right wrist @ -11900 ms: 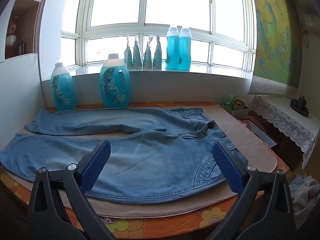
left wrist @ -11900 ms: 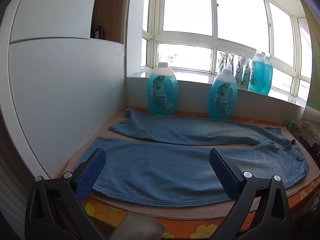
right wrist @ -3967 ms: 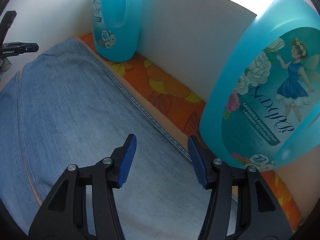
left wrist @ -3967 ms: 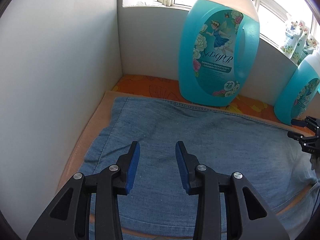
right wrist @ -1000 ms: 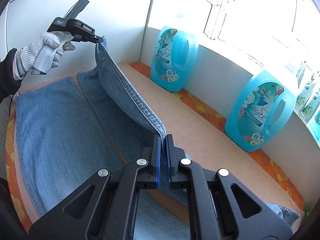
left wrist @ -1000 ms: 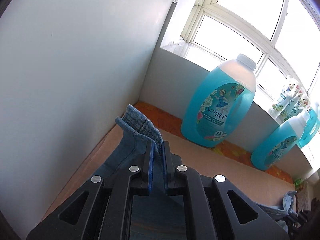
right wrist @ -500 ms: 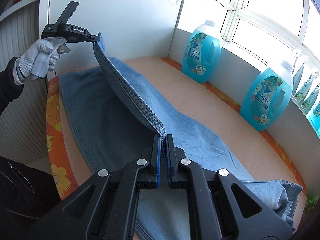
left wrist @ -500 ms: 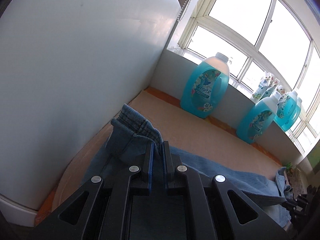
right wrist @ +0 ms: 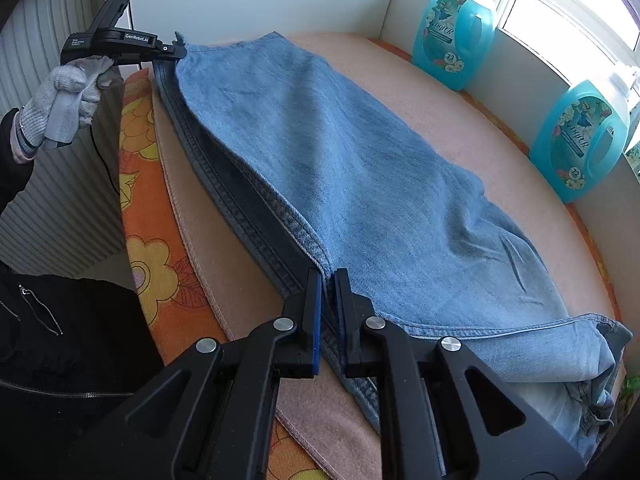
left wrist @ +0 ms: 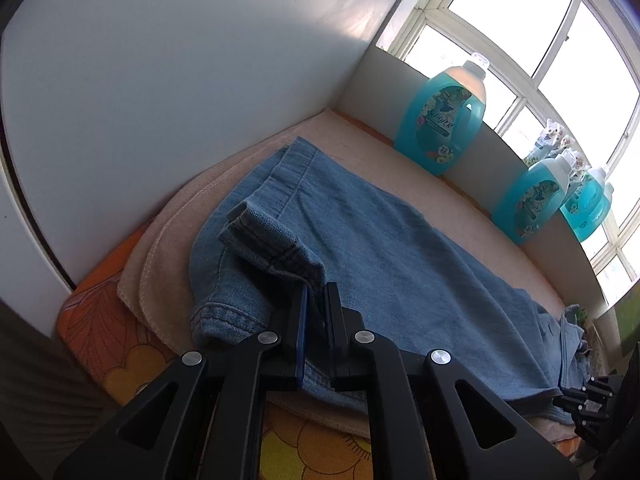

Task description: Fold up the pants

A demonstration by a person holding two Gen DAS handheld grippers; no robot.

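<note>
Now the lifted pants (right wrist: 360,168) leg has dropped onto the other leg.

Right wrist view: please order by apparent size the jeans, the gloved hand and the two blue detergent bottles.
1. jeans, by far the largest.
2. nearer detergent bottle.
3. farther detergent bottle; probably the same size, only farther away.
4. gloved hand.

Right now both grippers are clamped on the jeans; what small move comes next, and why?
Probably lower both and release. The left gripper pinches the hem corner, the right gripper the seam edge, and the jeans already lie leg over leg on the beige mat, edges roughly aligned.
</note>
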